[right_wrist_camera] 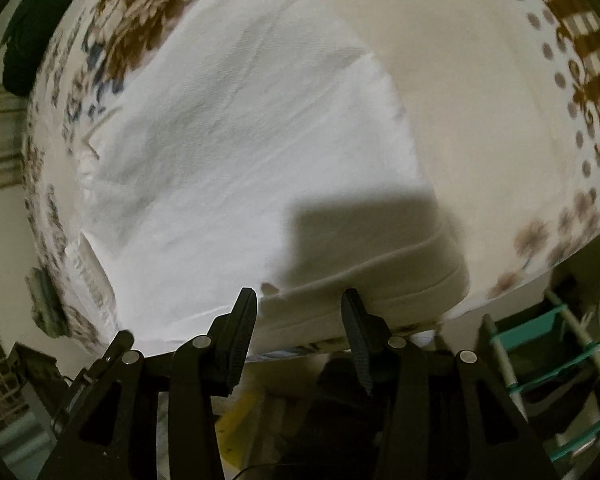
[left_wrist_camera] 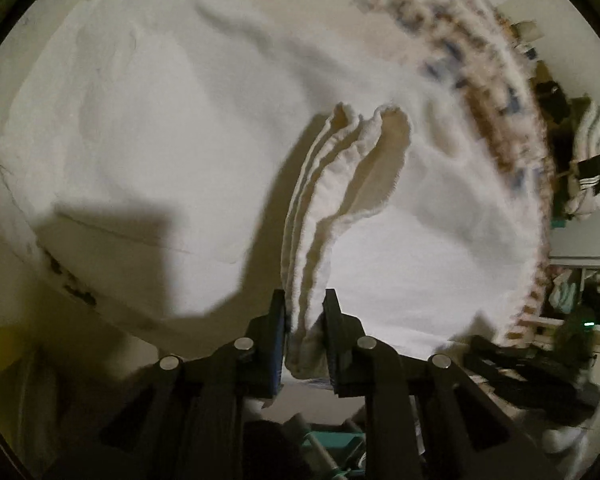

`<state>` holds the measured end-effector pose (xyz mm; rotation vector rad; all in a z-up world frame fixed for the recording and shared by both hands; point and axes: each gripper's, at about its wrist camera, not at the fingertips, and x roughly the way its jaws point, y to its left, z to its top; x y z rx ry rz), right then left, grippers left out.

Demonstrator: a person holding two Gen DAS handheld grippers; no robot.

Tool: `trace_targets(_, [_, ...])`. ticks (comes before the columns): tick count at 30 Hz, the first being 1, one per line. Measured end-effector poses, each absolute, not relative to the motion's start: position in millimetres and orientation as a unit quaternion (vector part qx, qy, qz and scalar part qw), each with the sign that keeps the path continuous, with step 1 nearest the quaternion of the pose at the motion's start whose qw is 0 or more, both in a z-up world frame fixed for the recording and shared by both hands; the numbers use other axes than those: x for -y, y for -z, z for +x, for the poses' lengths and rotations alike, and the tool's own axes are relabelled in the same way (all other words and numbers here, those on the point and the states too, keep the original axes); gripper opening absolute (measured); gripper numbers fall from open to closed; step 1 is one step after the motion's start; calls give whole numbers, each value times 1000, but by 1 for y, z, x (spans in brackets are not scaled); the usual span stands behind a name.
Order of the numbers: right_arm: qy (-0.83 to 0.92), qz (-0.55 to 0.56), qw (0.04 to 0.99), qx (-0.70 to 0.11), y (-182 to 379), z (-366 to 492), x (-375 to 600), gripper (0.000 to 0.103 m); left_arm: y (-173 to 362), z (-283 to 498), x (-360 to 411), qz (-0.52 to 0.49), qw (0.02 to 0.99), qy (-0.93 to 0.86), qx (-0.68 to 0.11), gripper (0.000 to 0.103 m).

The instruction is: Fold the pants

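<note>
The white pants (left_wrist_camera: 332, 184) are pinched at a bunched edge by the left gripper (left_wrist_camera: 305, 312), the right gripper (right_wrist_camera: 298, 308) is held spread and empty, and the fold is judged unfinished.

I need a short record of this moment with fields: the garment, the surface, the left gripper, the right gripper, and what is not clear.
garment: white pants, spread flat; one gathered edge is lifted
surface: floral patterned cloth under the pants
left gripper: left gripper shut on the gathered edge, which stands up between its fingers
right gripper: right gripper open, holding nothing, at the near edge of the pants
not clear: whether the lifted edge is the waistband or a leg hem
</note>
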<state>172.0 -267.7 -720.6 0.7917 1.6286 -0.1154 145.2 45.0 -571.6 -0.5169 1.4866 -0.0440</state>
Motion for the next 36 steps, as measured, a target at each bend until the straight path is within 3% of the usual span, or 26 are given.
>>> trace_targets(3, [53,331,614,-715,722,175,264,48,592,149,-45,-226,692,20,-686,20])
trace_targets(6, [49,309,629,-712,713,179,258,62,583,150,-49,-229,696,18,-681,24])
trace_targets(8, [46,277,645,-710,704,186,248,66,569,150,-53,-216,710,12,-670,37])
trace_targets(10, [39,240,661,-710,694,193,232,66,557,152,-57,-203,725,2,-658,81])
trace_targets(11, [29,225,669,-708,690,198,222,66,551,151,-61,-195,733,-7,-651,86])
trace_targets(14, [-23,216,686,-695,678,217,184,65,538,144,-83,-181,755,-34,-630,86])
trace_targets(16, [-62,213,688,-691,678,232,153,36,540,139,-102,-167,765,-63,-619,87])
trace_targets(17, [-82,206,688,-691,680,240,135,16,541,136,-113,-161,766,-80,-617,86])
trace_targets(20, [-123,185,698,-681,692,267,81,9,550,128,-145,-168,761,-123,-614,87])
trace_targets(25, [-156,130,715,-669,714,300,13,9,562,112,-198,-208,756,-177,-595,86])
trace_targets(28, [-155,197,699,-670,716,296,33,12,570,104,-226,-284,749,-186,-569,86])
trace_targets(30, [-144,217,698,-668,712,285,51,33,581,102,-243,-346,739,-188,-546,86])
trace_targets(31, [-135,225,700,-664,708,278,64,37,586,101,-250,-373,736,-190,-531,86])
trace_targets(36, [-98,253,701,-659,704,238,127,39,608,113,-268,-443,725,-200,-488,86])
